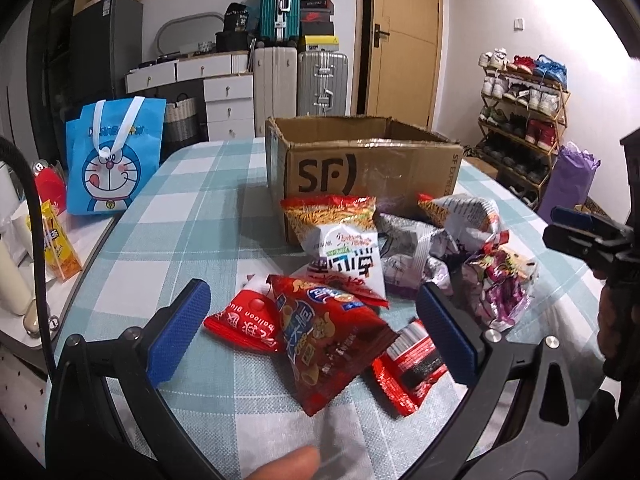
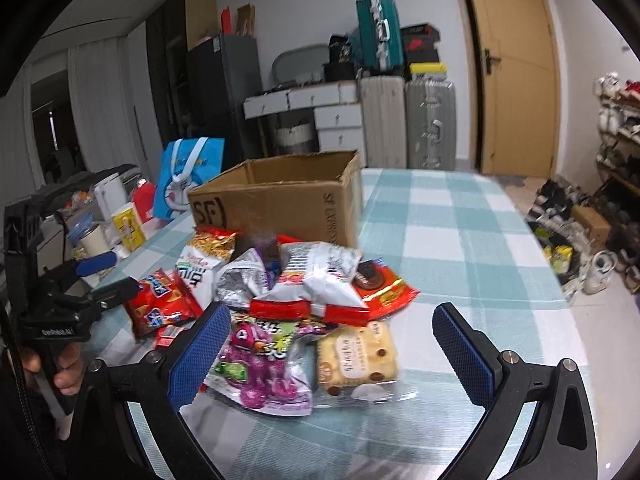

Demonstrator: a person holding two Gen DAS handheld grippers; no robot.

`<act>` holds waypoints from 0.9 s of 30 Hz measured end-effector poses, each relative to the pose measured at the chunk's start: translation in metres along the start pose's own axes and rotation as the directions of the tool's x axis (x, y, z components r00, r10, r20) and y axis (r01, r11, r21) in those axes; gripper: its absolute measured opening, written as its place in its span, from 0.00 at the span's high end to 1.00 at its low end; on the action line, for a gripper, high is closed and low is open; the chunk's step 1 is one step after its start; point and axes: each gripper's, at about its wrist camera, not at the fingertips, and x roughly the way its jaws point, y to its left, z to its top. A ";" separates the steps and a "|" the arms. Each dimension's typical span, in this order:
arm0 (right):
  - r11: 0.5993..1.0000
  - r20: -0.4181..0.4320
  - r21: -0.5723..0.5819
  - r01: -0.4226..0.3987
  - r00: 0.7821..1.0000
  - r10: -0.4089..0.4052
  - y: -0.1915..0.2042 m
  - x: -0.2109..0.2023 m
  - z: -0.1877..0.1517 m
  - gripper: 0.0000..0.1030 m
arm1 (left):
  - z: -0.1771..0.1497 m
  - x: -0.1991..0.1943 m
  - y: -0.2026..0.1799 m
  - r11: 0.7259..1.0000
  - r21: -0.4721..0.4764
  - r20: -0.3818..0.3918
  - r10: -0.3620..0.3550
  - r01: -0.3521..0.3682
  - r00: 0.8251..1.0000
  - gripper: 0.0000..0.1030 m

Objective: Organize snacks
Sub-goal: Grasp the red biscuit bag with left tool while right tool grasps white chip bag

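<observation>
An open cardboard SF box stands on the checked tablecloth; it also shows in the right wrist view. A pile of snack packets lies in front of it. My left gripper is open, its blue pads on either side of a red chip bag and above it. My right gripper is open over a purple candy bag and a clear-wrapped biscuit pack. Each gripper shows in the other's view, the right and the left.
A blue Doraemon tote stands left of the table beside a side counter with a yellow carton. Suitcases, drawers and a door are behind. A shoe rack stands at the right.
</observation>
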 end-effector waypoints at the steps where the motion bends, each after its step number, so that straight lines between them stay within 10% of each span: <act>1: 1.000 -0.010 0.003 -0.015 1.000 0.015 0.000 0.003 0.002 0.00 | 0.000 0.003 -0.001 1.000 0.005 -0.013 0.002 -0.002 1.000 0.01; 8: 0.998 -0.075 0.031 -0.046 0.996 0.048 -0.003 0.019 0.008 0.00 | -0.001 0.012 -0.001 1.000 0.008 -0.041 -0.002 0.002 0.999 0.02; 27: 0.994 -0.206 0.067 -0.091 0.973 0.103 -0.005 0.077 0.028 0.13 | -0.006 0.041 0.004 0.996 -0.050 -0.170 -0.078 0.071 0.982 0.53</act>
